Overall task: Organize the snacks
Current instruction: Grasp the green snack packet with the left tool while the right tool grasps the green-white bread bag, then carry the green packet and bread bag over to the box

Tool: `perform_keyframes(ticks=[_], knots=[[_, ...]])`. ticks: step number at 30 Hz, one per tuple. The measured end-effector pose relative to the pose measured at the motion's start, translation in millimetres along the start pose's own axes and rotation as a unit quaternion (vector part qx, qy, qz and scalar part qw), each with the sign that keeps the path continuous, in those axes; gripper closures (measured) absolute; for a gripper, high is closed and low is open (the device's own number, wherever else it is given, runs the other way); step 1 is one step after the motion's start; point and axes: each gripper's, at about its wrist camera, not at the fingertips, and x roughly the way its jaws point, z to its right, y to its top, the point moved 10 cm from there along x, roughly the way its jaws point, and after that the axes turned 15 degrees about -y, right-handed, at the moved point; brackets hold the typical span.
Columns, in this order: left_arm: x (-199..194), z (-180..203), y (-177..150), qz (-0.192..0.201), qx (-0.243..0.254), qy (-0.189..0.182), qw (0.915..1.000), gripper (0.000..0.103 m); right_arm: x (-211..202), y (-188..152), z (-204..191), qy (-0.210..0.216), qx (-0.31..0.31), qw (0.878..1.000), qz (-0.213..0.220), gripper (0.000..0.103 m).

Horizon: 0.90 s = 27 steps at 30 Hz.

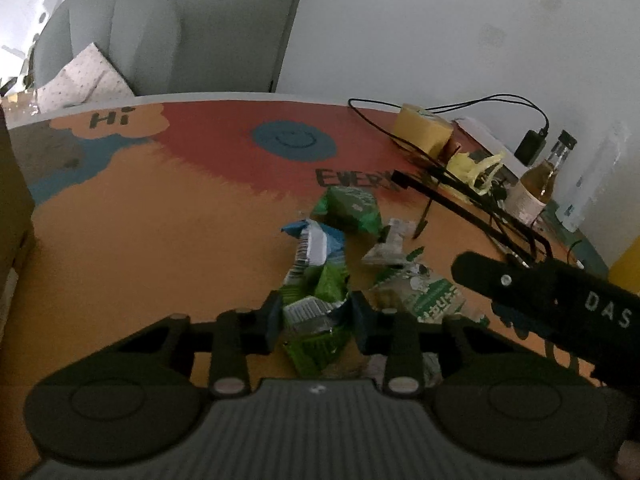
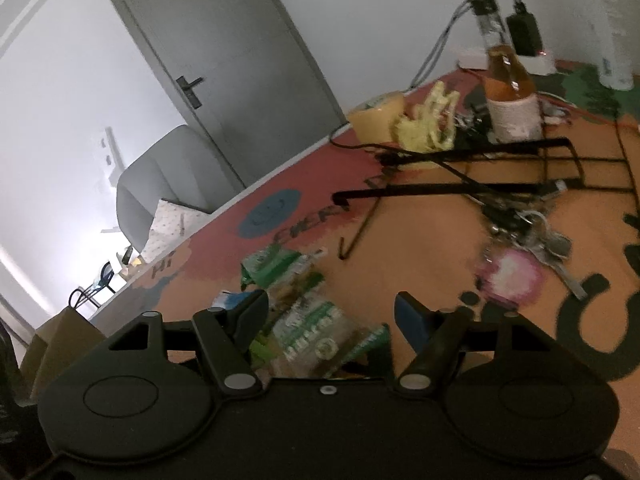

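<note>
Several snack packets lie in a loose pile on the painted orange and red table. My left gripper is shut on a green and white snack packet, its pads pressing both sides. Beyond it lie a blue and white packet, a dark green packet and a clear green-printed packet. My right gripper is open, with the clear green-printed packet between and below its fingers, not clamped. The right gripper's black body shows at the right of the left wrist view.
A black wire rack lies on the table behind the snacks. A glass bottle, yellow box, crumpled yellow wrapper, keys, a pink round object and cables stand beyond. A brown box is at the left.
</note>
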Motion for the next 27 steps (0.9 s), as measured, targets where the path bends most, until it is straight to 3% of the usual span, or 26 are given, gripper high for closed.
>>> perform_keyframes(ticks=[7,19,20,22,23,27], knots=[[-11.7,-10.1,4.8,0.009,-0.001,0.004,1.0,0.072,10.2,-1.0,-17.7,0.001,-0.028,1.0,0.001,0.031],[-29.1,-27.8,2.4,0.015,-0.014,0.01,0.9997,0.072,13.3,-25.3,-32.1,-0.046,-0.098,0.994,-0.011,0.031],[-30.6,-28.6,1.5,0.015,-0.016,0.009,0.9997,0.072,12.6,-26.5,-33.6,-0.05,-0.104,0.993,-0.01,0.032],[-33.2,-30.4,-0.2,0.015,-0.018,0.009,0.9997,0.072,10.6,-29.1,-35.4,-0.066,-0.123,0.99,-0.003,0.052],[-34.9,-31.0,-0.7,0.015,-0.019,0.009,0.9997,0.072,9.5,-29.5,-35.3,-0.072,-0.131,0.989,0.0,0.056],[-43.0,-30.0,-0.6,0.021,-0.019,0.006,0.9996,0.072,2.6,-31.6,-34.0,-0.051,-0.118,0.992,-0.004,0.058]])
